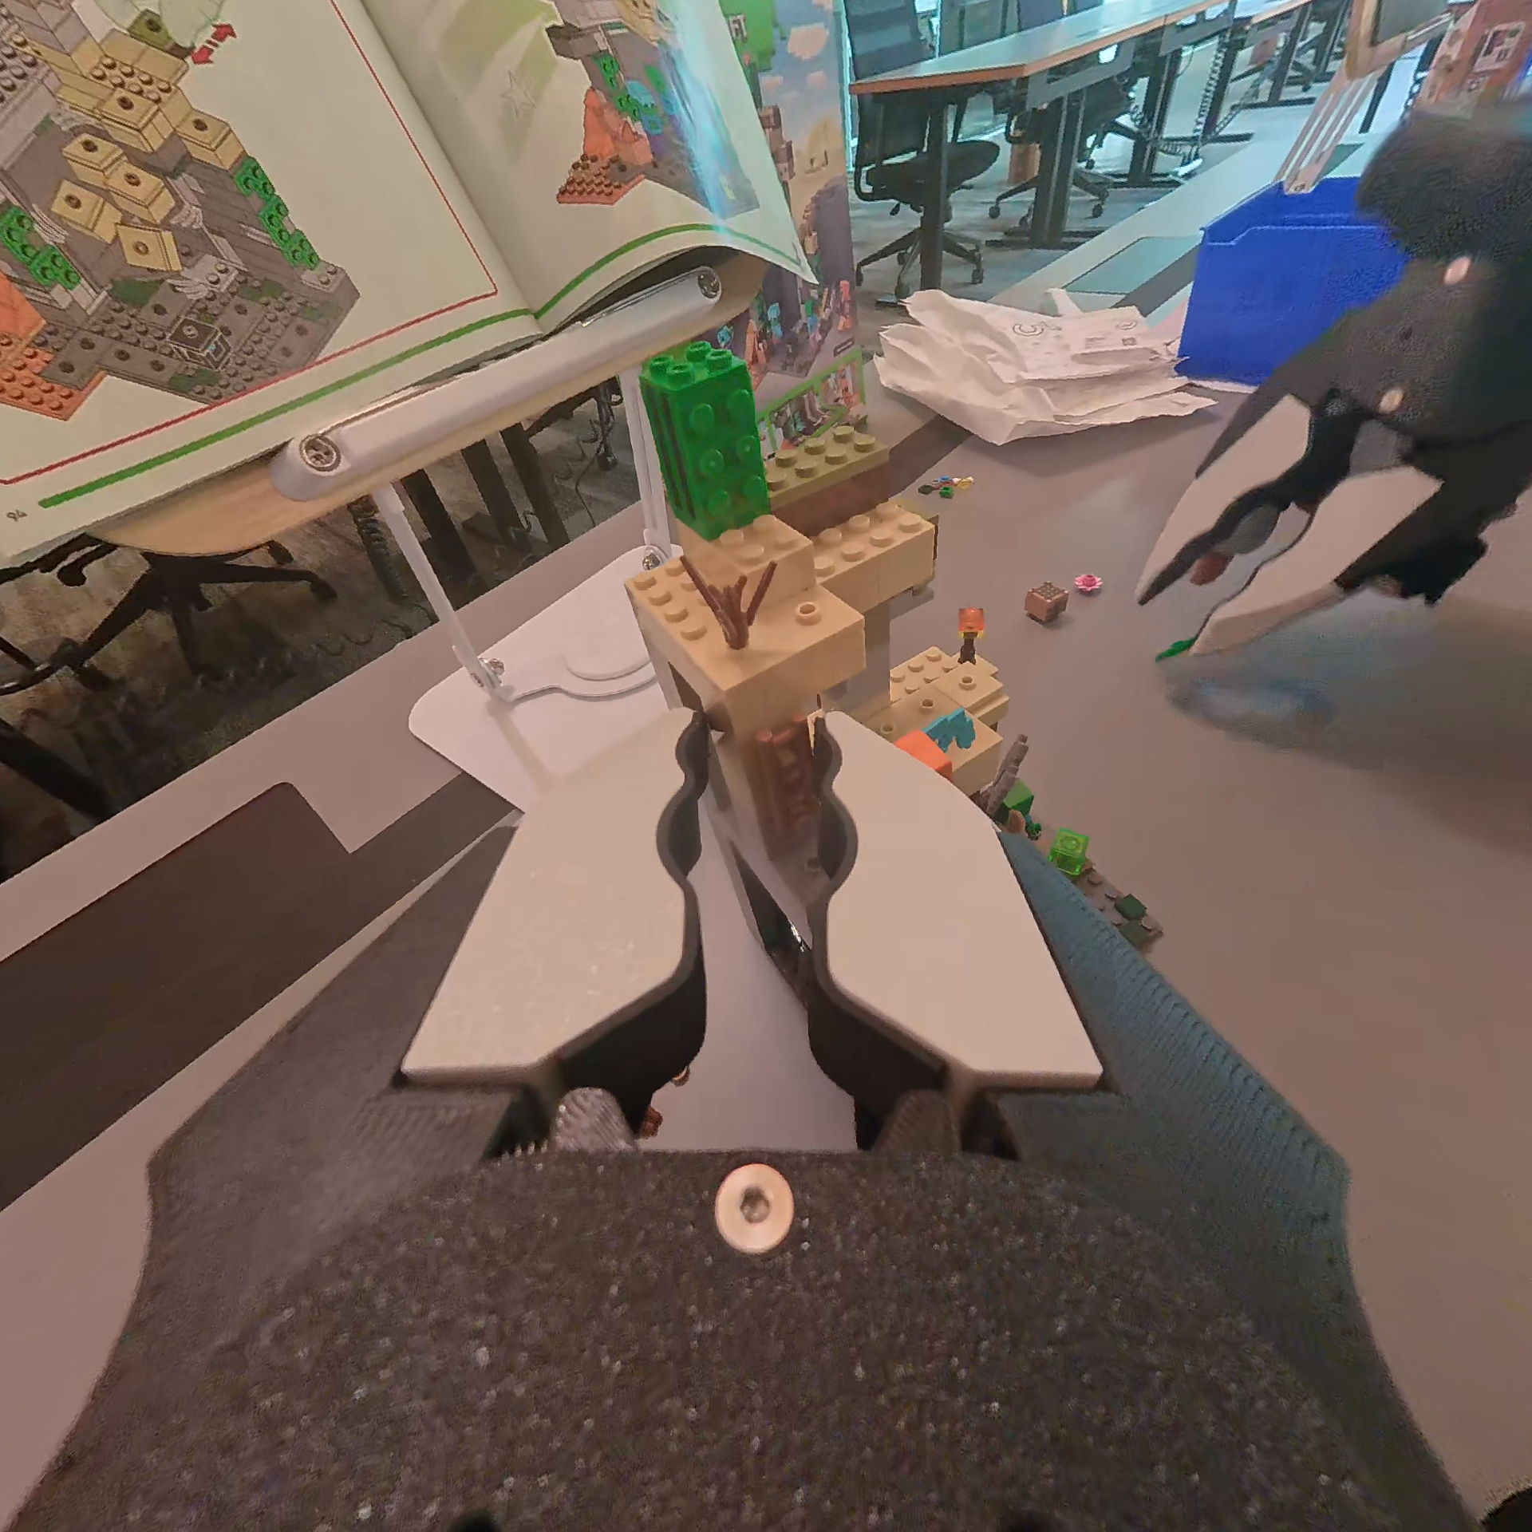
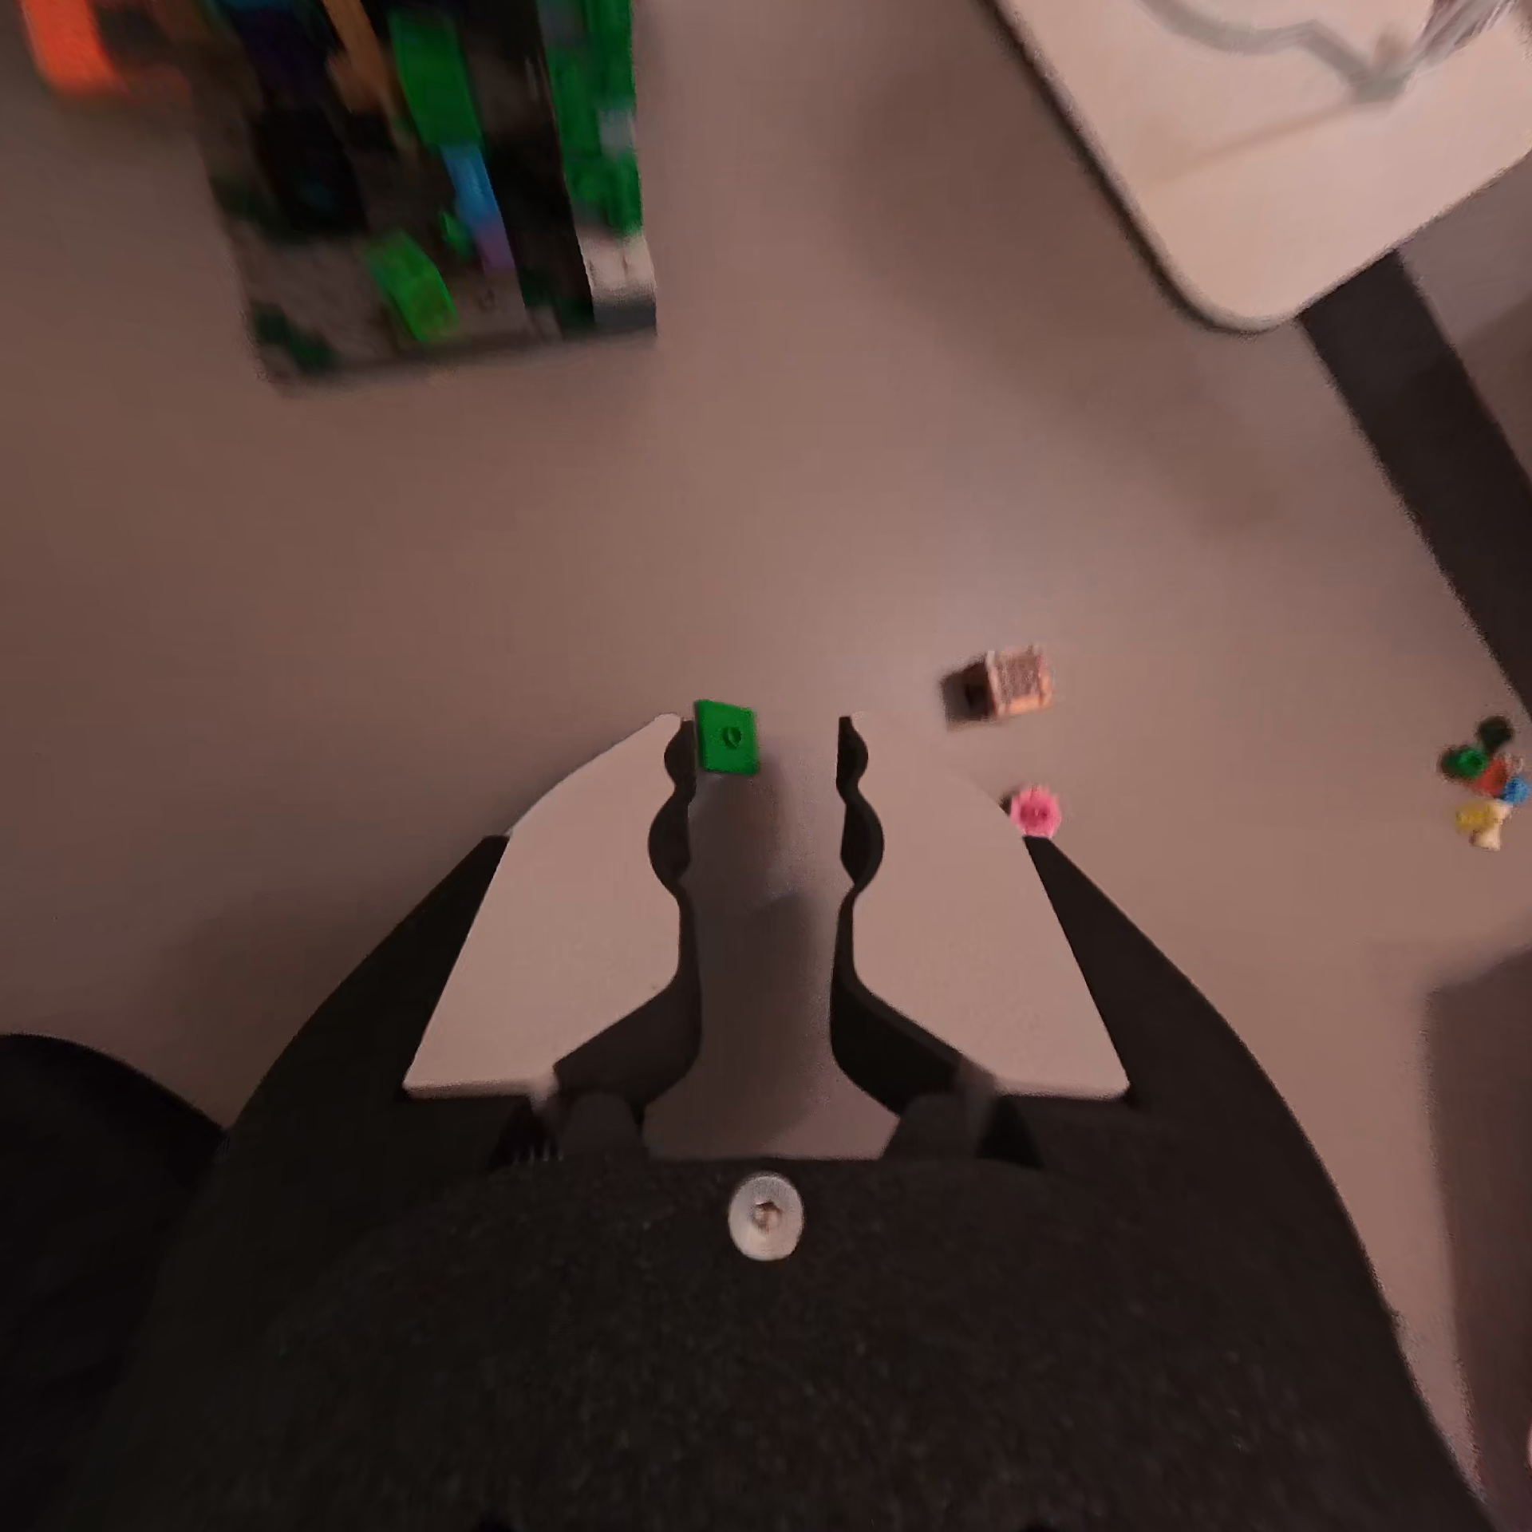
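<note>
My left gripper (image 1: pixel 767 729) is shut on a tan brick model (image 1: pixel 746 638), clamped at its brown ladder section. The model carries a green brick block (image 1: pixel 709 443) and a brown twig piece on top, and stands on the grey table (image 1: pixel 1243 912). My right gripper (image 2: pixel 767 729) is open and held low over the table; it also shows in the left wrist view (image 1: pixel 1173 623). A small green square tile (image 2: pixel 727 736) sits right at its left fingertip, also seen in the left wrist view (image 1: pixel 1175 650). I cannot tell whether the tile rests on the table or sticks to the finger.
An open instruction booklet (image 1: pixel 249 207) rests on a white stand (image 1: pixel 530 713) behind the model. A picture box (image 2: pixel 431 182), crumpled white paper bags (image 1: pixel 1036 365) and a blue bin (image 1: pixel 1277 290) stand farther off. A brown cube (image 2: pixel 1007 684), a pink flower piece (image 2: pixel 1035 811) and several tiny pieces (image 2: pixel 1484 787) lie loose. Tip to tip, the grippers are about 25 cm apart.
</note>
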The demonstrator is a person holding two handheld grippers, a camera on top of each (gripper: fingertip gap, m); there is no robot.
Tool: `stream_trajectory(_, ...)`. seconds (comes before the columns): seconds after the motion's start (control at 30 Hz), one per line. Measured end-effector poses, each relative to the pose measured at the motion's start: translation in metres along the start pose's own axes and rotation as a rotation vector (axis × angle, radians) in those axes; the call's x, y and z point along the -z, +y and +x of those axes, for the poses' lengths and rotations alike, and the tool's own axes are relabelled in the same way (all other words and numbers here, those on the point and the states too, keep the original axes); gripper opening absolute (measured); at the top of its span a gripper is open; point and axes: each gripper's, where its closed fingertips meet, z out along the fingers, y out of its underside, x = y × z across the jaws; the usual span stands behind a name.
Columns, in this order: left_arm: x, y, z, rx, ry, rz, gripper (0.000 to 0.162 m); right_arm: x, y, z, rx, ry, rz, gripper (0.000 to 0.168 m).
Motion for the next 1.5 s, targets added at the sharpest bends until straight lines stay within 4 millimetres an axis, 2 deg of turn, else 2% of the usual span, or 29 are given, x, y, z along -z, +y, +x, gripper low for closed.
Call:
stream_trajectory(0.1,-0.002,0.0,0.0,0.007,0.01,0.002,0.024,0.021,-0.057,-0.005,0.03,-0.022,0.082,0.032)
stream_trajectory(0.17,-0.002,0.001,0.0,0.011,0.012,0.001,0.024,0.027,-0.08,-0.009,0.097,-0.029,0.043,0.033)
stream_trajectory(0.23,-0.001,0.001,0.0,0.002,0.009,-0.005,0.024,0.026,-0.094,-0.003,0.169,0.005,-0.002,0.033)
stream_trajectory(0.3,-0.001,0.002,0.0,-0.005,0.007,-0.009,0.024,0.024,-0.113,-0.003,0.179,-0.008,0.027,0.032)
stream_trajectory(0.53,-0.002,0.002,0.0,0.005,0.012,0.0,0.024,0.027,-0.212,-0.03,0.121,-0.143,0.216,0.032)
stream_trajectory(0.63,-0.003,0.002,0.0,0.003,0.006,0.002,0.024,0.022,-0.242,-0.029,0.147,-0.11,0.197,0.031)
stream_trajectory(0.77,-0.002,0.002,0.0,-0.016,-0.005,-0.006,0.024,0.009,-0.26,-0.031,0.182,-0.117,0.136,0.031)
stream_trajectory(0.87,-0.003,0.002,0.0,-0.021,-0.012,-0.007,0.024,0.004,-0.265,-0.033,0.18,-0.131,0.113,0.027)
stream_trajectory(0.97,-0.003,0.002,-0.001,-0.011,-0.011,-0.004,0.024,0.002,-0.265,-0.036,0.178,-0.153,0.087,0.019)
stream_trajectory(1.5,-0.004,0.0,0.007,-0.003,0.019,0.005,0.024,0.008,-0.26,-0.04,-0.092,-0.448,0.086,0.017)
